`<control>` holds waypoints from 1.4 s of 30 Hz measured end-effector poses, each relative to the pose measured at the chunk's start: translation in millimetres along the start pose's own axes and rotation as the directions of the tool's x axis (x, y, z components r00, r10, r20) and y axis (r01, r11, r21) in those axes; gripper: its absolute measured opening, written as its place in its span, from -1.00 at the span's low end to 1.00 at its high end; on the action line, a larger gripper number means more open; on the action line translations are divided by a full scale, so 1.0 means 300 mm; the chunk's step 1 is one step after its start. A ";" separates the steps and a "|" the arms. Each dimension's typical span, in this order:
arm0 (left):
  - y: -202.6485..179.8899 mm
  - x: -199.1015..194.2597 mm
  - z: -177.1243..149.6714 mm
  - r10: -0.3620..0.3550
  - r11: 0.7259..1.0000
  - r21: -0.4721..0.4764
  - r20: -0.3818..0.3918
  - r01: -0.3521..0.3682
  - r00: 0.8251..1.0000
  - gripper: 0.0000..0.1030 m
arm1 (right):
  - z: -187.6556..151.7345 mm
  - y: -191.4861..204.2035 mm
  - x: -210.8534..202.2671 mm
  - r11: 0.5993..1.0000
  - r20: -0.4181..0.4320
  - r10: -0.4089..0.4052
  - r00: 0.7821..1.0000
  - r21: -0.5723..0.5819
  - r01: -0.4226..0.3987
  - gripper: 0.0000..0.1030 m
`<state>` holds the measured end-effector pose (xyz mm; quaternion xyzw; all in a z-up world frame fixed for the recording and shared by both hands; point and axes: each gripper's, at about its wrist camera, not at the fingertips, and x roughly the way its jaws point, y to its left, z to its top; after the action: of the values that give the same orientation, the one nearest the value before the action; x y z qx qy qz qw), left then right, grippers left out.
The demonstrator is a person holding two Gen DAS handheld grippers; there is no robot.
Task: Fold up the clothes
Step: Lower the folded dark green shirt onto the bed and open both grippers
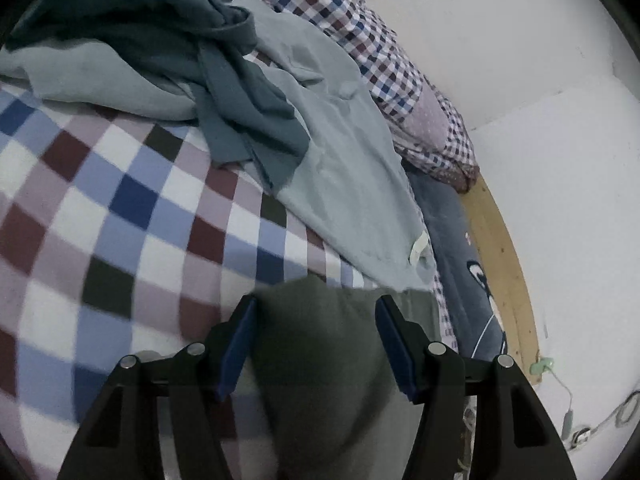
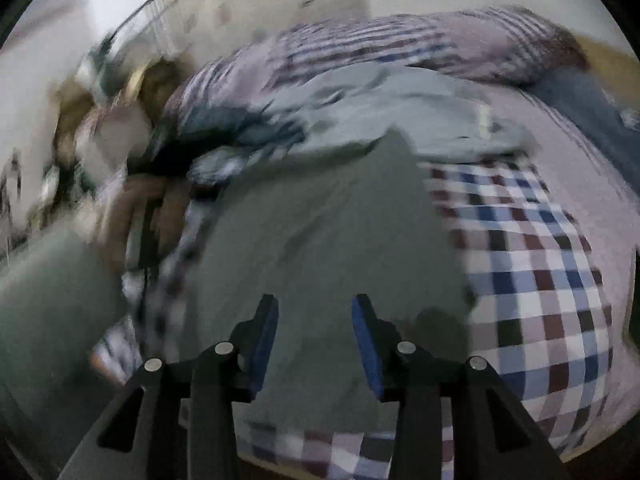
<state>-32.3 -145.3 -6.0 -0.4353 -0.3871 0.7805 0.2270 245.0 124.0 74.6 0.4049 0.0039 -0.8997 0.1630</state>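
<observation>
Nearest, in the left wrist view: left gripper point(image 1: 316, 344), black with blue pads, jaws spread wide, holding nothing, poised over one end of a dull grey-green soft garment point(image 1: 320, 360) lying flat on the checked blue, maroon and white bedspread point(image 1: 120, 208). Cannot tell whether the pads touch the cloth.

Same story on the other side, though much blurred: right gripper point(image 2: 315, 344) parted too, empty, above a broad spread of that grey-green garment point(image 2: 312, 232), with checked bedspread point(image 2: 540, 272) showing to its right and along the near edge.

Likely the step in hand: reaching for a hold on the grey-green piece, no fold begun yet. Next move probably calls for lowering each tool onto an edge or corner, closing on a single layer rather than catching the bedspread beneath, then lifting both ends evenly.

Further off: a pale blue-grey shirt with a small white tag point(image 1: 352, 168) sprawled unfolded, a crumpled dark teal garment point(image 1: 224, 92) heaped partly over it. Beyond those, a small-checked pillow point(image 1: 384, 52) against a white wall point(image 1: 520, 80), a light wooden bed rail point(image 1: 500, 248) running alongside.
</observation>
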 end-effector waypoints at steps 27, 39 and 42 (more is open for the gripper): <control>0.016 -0.083 0.029 -0.048 0.999 -0.010 0.192 0.051 0.980 -1.00 | 0.672 -0.351 0.476 0.995 0.004 0.097 0.995 -0.007 -0.097 -0.92; 0.017 -0.122 0.050 0.190 0.981 -0.025 0.272 -0.190 0.943 -1.00 | 0.671 -0.342 0.478 0.961 -0.008 -0.277 0.961 0.019 0.278 -0.70; -0.061 -0.145 0.049 0.197 0.974 0.047 0.294 -0.220 0.935 -0.82 | 0.661 -0.264 0.400 0.993 0.090 -0.101 0.991 0.072 0.095 -0.09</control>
<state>-22.1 -170.5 35.3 -0.3466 -0.3366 0.8697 0.1014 3.1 136.7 110.4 0.3669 -0.0140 -0.9242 0.1048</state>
